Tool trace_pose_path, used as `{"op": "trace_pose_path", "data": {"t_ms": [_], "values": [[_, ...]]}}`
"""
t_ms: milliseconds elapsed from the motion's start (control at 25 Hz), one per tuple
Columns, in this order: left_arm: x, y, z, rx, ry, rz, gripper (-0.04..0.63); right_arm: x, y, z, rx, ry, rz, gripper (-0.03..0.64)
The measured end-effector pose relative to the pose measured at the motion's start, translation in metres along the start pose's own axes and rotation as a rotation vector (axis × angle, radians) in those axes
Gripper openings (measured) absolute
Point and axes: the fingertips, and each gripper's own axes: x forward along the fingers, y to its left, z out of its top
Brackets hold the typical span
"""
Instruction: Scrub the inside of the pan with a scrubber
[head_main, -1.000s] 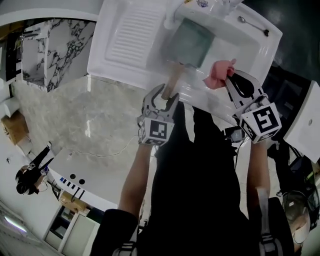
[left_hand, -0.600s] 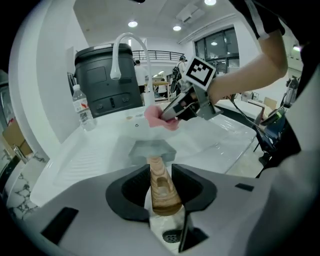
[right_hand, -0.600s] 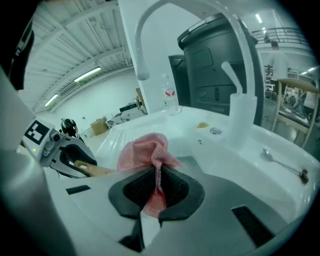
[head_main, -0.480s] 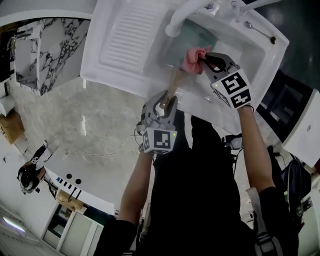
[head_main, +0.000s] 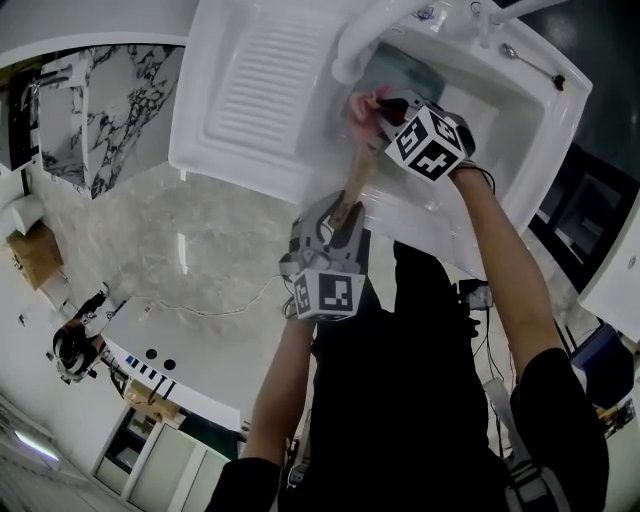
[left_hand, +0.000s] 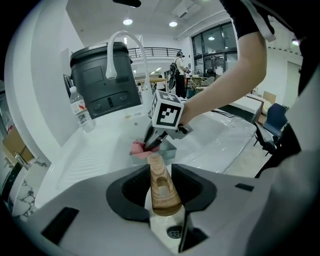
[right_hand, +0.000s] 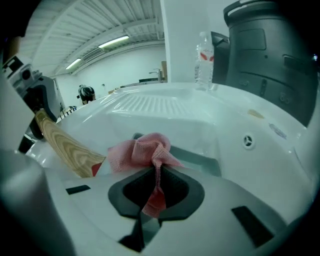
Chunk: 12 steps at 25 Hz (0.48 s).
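A square grey-green pan (head_main: 402, 68) sits in the white sink, and its wooden handle (head_main: 352, 188) reaches toward me. My left gripper (head_main: 338, 215) is shut on that handle (left_hand: 162, 187) near its end. My right gripper (head_main: 385, 108) is shut on a pink mesh scrubber (head_main: 362, 104) and holds it over the pan's near side. In the right gripper view the scrubber (right_hand: 142, 152) bunches out of the jaws above the pan's rim (right_hand: 200, 161). The left gripper view shows the right gripper (left_hand: 152, 141) with the scrubber (left_hand: 139, 148) at the pan (left_hand: 169, 149).
The sink (head_main: 500, 120) has a ribbed drainboard (head_main: 260, 80) on the left and a white faucet (head_main: 352, 42) arching over the basin. A spoon (head_main: 525, 55) lies on the far rim. A water bottle (left_hand: 80, 107) and a dark bin (left_hand: 102, 80) stand behind the sink.
My right gripper has carried the pink scrubber left from the sink's front edge to the pan. The left gripper has stayed at the wooden handle.
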Motion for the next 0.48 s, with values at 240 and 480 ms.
{"op": "trace_pose_path", "data": {"t_ms": [240,480], "values": [[-0.002,0.002,-0.001,-0.004,0.009,-0.012,0.152,0.023,0.006,0.013,-0.002,-0.005,0.106,0.046],[-0.002,0.005,-0.001,0.016,0.018,-0.009,0.152,0.035,0.022,0.027,0.036,-0.060,0.230,0.043]]}}
